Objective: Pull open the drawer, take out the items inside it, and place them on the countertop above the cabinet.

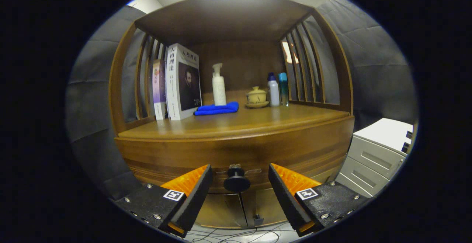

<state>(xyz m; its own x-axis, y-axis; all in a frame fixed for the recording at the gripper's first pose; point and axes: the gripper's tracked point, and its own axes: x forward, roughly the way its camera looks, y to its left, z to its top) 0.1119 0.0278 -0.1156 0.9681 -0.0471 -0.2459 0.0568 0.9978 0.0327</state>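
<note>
Two fingers of the tool stand spread wide, released, with the round dark knob of the closed wooden drawer between them; neither finger touches it, and a clear gap shows on each side of the knob. The drawer front sits flush under the rounded front edge of the polished brown wooden tabletop, so what lies inside is hidden. Much of the tabletop's front half is bare. Further back, a folded blue cloth lies just in front of a white pump bottle. Left of it several upright books stand near the slatted side. To the right sit a small lidded ceramic cup on a saucer, then a white bottle with a dark cap and a teal bottle close together by the right slats. Beside the cabinet, to the right and apart from it, stands a pale grey drawer unit. Below the drawer, two cabinet doors meet, with cables on the floor.
</note>
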